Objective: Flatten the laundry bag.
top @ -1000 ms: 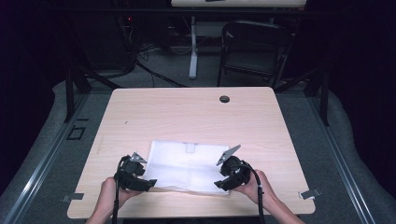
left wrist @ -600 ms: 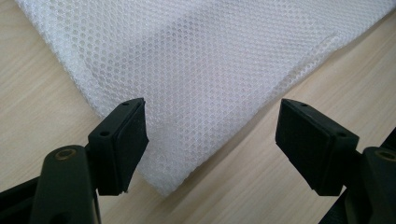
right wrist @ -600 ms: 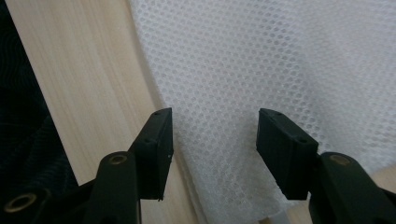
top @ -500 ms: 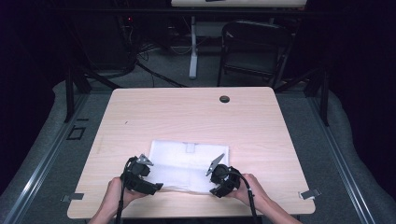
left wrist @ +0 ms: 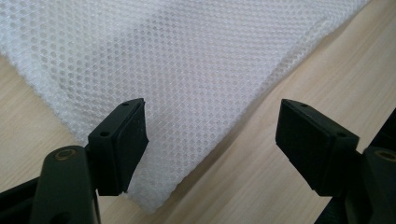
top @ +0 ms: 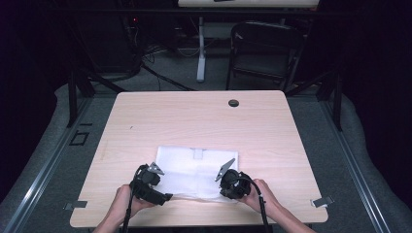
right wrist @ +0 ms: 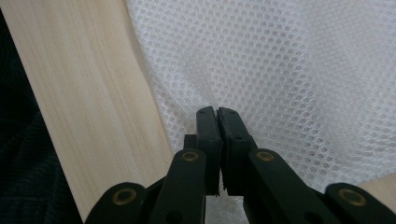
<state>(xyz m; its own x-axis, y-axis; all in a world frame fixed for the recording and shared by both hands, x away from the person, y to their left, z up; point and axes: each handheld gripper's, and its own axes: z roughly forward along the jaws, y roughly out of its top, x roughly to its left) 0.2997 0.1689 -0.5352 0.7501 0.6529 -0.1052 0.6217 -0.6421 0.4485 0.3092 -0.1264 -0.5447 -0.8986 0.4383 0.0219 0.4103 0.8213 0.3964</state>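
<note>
White mesh fabric (top: 194, 170) lies flat on the near half of the wooden counter (top: 204, 121), and I work at its front edge with a tool in each hand. My left hand-held gripper (left wrist: 212, 135) has its jaws spread wide: one pad sits over the near corner of the mesh while the other hangs above bare wood, and neither presses on the cloth. From the high view that left hand-held gripper (top: 150, 187) sits at the fabric's front left corner, my left hand (top: 121, 206) behind it. My right hand-held gripper (right wrist: 217, 121) has just been closing, and its jaws are now pressed together with a fold of the mesh pinched between them, the cloth puckering upward around the tips. In the high view the right hand-held gripper (top: 231, 182) sits at the front right corner of the fabric, with my right hand (top: 260, 194) holding it. Farther along the counter, near its back edge, is a small dark round cap (top: 233, 103). Beyond the counter stands a dark folding chair (top: 265, 53) on the floor.
</note>
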